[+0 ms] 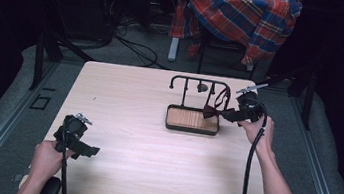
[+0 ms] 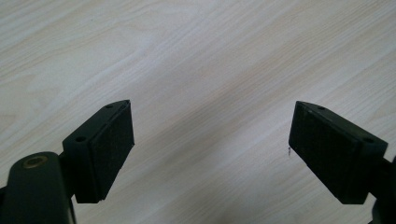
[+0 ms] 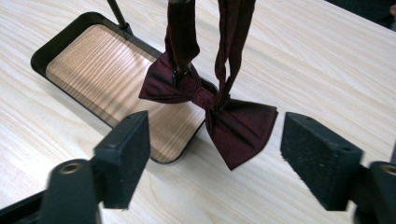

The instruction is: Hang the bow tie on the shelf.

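Right gripper view, maroon bow tie (image 3: 233,123) (straps hanging), high view, rack (image 1: 200,84)

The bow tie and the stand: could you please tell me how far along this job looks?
Mostly done: the bow tie hangs by its strap from the stand, over the tray's edge. The right gripper is open around it, not pressing. The left gripper is open above the table. Left: withdrawing.
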